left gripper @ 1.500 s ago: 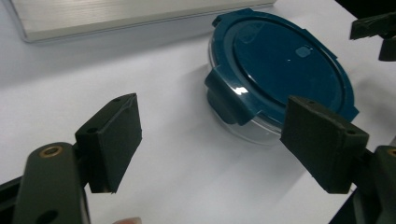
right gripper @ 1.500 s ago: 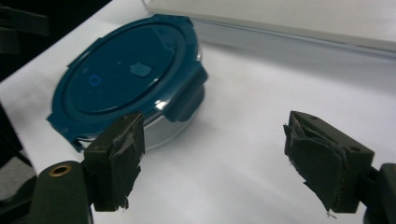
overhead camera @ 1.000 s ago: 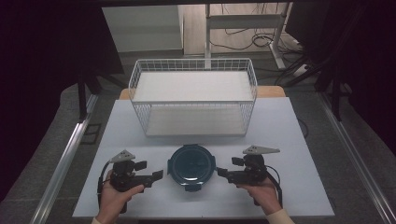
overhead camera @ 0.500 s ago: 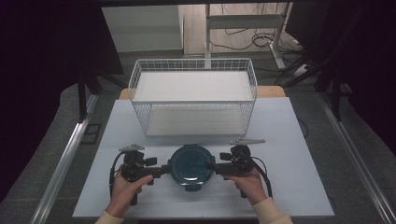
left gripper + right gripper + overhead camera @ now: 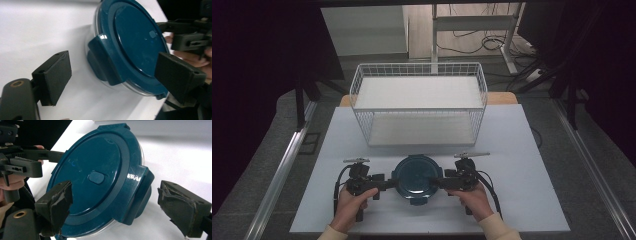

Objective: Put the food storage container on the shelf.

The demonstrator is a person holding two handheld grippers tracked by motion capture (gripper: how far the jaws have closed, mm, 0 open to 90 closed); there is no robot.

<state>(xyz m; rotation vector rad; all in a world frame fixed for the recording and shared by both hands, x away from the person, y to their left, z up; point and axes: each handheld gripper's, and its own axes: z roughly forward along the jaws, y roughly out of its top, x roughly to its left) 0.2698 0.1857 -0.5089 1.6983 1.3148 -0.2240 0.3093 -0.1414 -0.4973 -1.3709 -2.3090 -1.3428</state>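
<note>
Lidded container point(image 5: 414, 181) between both grippers

Round container point(image 5: 414, 179): contents hidden under its dark blue lid point(image 5: 92, 180); clear wall mostly covered by the lid's latches.
Left tool point(image 5: 112, 72): body cut off by the bottom edge.
Person's forearms: cut off at the high view's bottom edge.

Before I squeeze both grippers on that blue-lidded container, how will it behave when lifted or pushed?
The container looks rigid: a hard blue lid with clip flaps over a clear bowl, so it should not flex. Its glossy lid may be slippery under the pads, so the side flap seems the safer hold. Low and wide on the table, it would probably slide rather than tip.
</note>
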